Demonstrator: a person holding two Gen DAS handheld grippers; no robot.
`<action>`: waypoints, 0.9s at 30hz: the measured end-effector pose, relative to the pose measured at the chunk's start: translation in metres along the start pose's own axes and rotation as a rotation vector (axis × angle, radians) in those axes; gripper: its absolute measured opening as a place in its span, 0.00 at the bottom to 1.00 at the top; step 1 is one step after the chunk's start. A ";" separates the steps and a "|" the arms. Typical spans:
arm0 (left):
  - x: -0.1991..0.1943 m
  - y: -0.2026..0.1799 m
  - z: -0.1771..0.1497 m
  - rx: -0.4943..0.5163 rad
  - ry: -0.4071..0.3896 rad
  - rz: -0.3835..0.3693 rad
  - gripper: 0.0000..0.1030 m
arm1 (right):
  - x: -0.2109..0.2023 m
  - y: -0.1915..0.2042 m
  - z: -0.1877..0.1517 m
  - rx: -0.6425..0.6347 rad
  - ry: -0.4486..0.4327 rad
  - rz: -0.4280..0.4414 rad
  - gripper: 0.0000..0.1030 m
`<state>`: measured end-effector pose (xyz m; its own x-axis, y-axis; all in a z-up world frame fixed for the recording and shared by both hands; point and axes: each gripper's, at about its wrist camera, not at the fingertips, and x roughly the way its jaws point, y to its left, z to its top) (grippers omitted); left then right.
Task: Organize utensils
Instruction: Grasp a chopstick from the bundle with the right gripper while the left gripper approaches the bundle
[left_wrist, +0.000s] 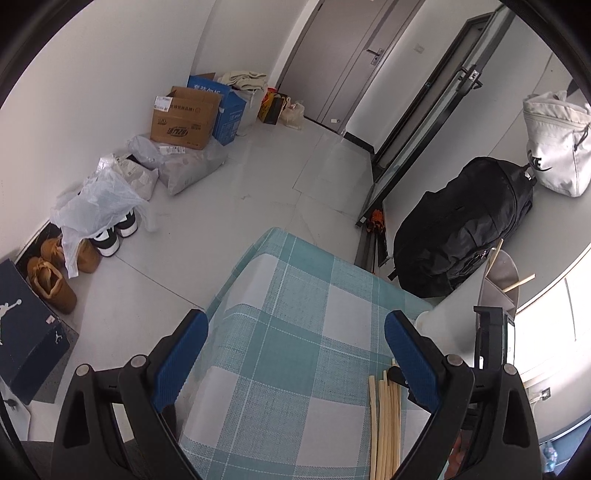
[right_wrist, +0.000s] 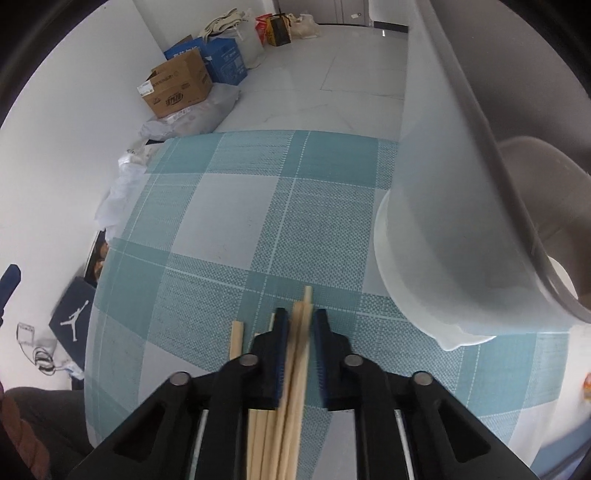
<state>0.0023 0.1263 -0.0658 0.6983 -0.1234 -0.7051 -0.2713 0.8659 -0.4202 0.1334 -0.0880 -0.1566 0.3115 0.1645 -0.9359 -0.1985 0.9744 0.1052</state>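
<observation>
Several pale wooden chopsticks (right_wrist: 295, 373) lie in a bundle on the teal-and-white checked tablecloth (right_wrist: 236, 221). My right gripper (right_wrist: 300, 325) is low over them, jaws narrowed around two or three sticks but with a gap still showing beside them. One stick (right_wrist: 236, 341) lies just left of the fingers. The same bundle shows in the left wrist view (left_wrist: 384, 424), by my left gripper's right finger (left_wrist: 413, 362). My left gripper (left_wrist: 295, 354) is wide open and empty above the cloth. A white holder (left_wrist: 496, 280) with two sticks stands at the right.
A large translucent white container (right_wrist: 454, 229) stands on the table right of the chopsticks, close to my right gripper. A black backpack (left_wrist: 465, 229) and a white bag (left_wrist: 557, 144) sit beyond. Boxes (left_wrist: 184, 118), bags and shoes (left_wrist: 51, 280) lie on the floor to the left.
</observation>
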 end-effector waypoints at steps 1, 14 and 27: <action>0.000 0.001 0.001 -0.005 0.004 -0.003 0.91 | -0.001 -0.002 -0.001 0.006 -0.004 0.000 0.09; 0.002 0.004 0.001 -0.036 0.033 -0.019 0.91 | -0.042 -0.010 -0.011 0.080 -0.113 0.124 0.08; 0.009 -0.009 -0.009 0.022 0.074 -0.002 0.91 | -0.024 -0.027 -0.038 0.144 -0.027 0.119 0.12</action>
<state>0.0046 0.1132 -0.0736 0.6475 -0.1602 -0.7450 -0.2545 0.8761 -0.4096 0.0962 -0.1241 -0.1492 0.3191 0.2821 -0.9047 -0.1013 0.9593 0.2634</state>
